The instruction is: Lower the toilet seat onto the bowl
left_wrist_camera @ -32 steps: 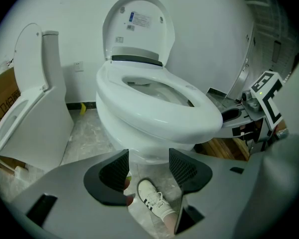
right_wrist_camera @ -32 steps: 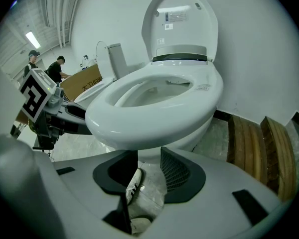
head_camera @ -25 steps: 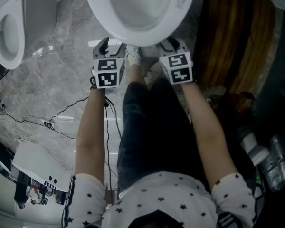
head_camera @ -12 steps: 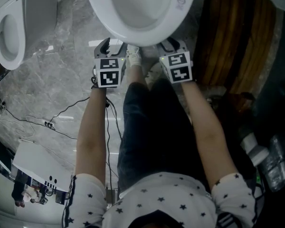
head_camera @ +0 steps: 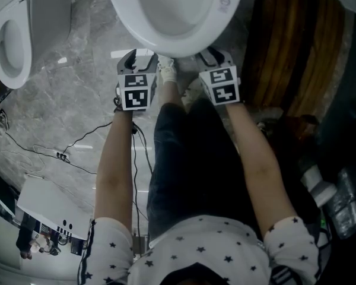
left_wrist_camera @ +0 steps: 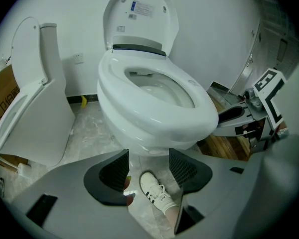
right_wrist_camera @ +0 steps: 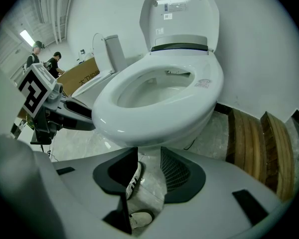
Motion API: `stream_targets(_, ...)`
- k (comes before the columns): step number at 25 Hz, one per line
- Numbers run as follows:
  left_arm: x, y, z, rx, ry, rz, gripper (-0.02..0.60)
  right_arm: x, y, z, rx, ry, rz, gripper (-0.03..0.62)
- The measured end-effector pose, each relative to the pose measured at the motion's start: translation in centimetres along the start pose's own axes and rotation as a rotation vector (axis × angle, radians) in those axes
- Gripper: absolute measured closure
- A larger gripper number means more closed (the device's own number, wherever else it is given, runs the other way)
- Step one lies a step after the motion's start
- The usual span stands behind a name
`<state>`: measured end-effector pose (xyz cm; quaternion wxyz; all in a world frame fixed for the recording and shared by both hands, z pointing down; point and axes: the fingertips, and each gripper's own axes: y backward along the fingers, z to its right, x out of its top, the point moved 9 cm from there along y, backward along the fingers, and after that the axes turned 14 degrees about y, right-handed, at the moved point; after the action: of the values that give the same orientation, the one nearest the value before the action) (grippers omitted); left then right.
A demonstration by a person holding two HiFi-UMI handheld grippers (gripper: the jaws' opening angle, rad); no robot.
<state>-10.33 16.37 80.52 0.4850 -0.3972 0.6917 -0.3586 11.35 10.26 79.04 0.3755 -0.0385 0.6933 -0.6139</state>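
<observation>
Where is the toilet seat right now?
The toilet seat is up, standing upright at the back of the bowl near the white wall, centre top in the left gripper view, with a second toilet to its left.

Lid sticker (left_wrist_camera: 142, 8), print too small to read

A grey marbled floor (head_camera: 77, 100) is seen. The toilet (head_camera: 178, 16) is stood on it at the far middle, a second toilet (head_camera: 12, 34) at the far left. A white shoe (head_camera: 166, 70) is planted before the base, black cables (head_camera: 60, 155) are trailed at left, and wooden boards (head_camera: 291, 46) are laid at right.
</observation>
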Motion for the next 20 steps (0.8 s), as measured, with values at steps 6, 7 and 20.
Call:
stream_targets(6, 0.7, 1.7, 0.0, -0.011, 0.043, 0.036, 0.324, 0.1, 1.9, 0.0, -0.027, -0.025, 0.036, 0.442)
stream_targets(7, 0.8, 2.2, 0.0, -0.01, 0.047, 0.041, 0.324, 0.2, 2.4, 0.0, -0.033, -0.033, 0.046, 0.442)
stream_targets(20, 5.3, 8.8, 2.5, -0.018, 0.111, 0.146, 0.376, 5.4, 9.4, 0.8, -0.067, -0.04, 0.187, 0.483)
